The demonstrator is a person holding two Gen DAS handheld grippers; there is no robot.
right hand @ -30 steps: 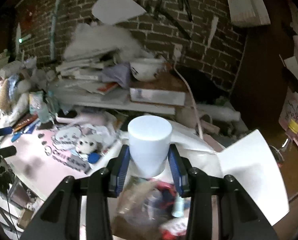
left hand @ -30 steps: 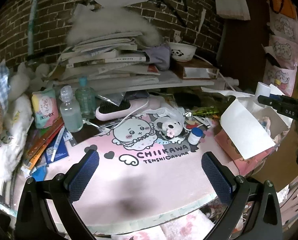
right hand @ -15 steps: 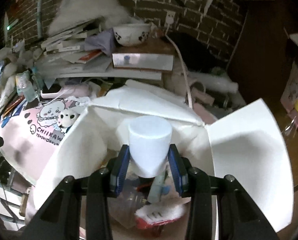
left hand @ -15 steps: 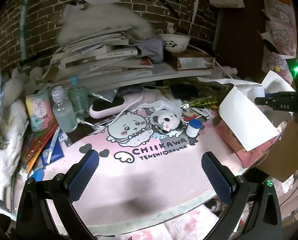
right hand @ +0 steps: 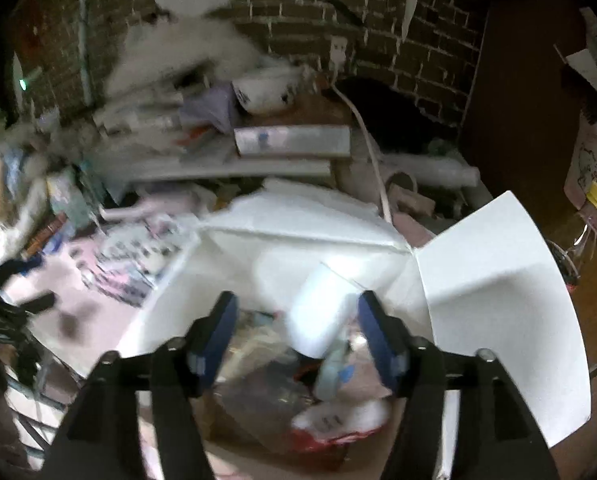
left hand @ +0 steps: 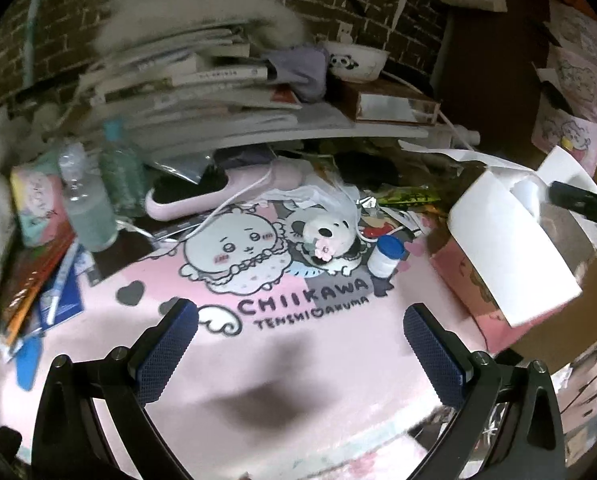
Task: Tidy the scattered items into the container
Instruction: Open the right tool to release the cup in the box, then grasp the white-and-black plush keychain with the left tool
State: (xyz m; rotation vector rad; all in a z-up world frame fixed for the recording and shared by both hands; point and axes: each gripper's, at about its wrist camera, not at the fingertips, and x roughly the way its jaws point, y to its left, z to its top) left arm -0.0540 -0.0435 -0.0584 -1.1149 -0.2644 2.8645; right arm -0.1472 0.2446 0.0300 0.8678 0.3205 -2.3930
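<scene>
The container is a pink cardboard box with white flaps [left hand: 510, 248] at the desk's right edge. In the right wrist view my right gripper [right hand: 294, 336] is open above the box [right hand: 494, 272]. A white bottle [right hand: 322, 320] tilts between its jaws, leaning toward the right one, over several items inside. My left gripper [left hand: 298, 352] is open and empty above the pink Chiikawa mat [left hand: 298, 360]. A panda plush [left hand: 326, 236] and a small white jar with a blue lid [left hand: 384, 256] lie on the mat ahead of it.
Two clear bottles [left hand: 94, 200], a tissue pack [left hand: 34, 204], pens and booklets [left hand: 54, 284] crowd the left. A pink hairbrush [left hand: 226, 192] lies behind the mat. Stacked books [left hand: 202, 80] and a panda bowl [left hand: 354, 60] sit on a rear shelf.
My right gripper opened and let go of the white bottle, which now tips over the box. My left gripper moved closer to the mat.
</scene>
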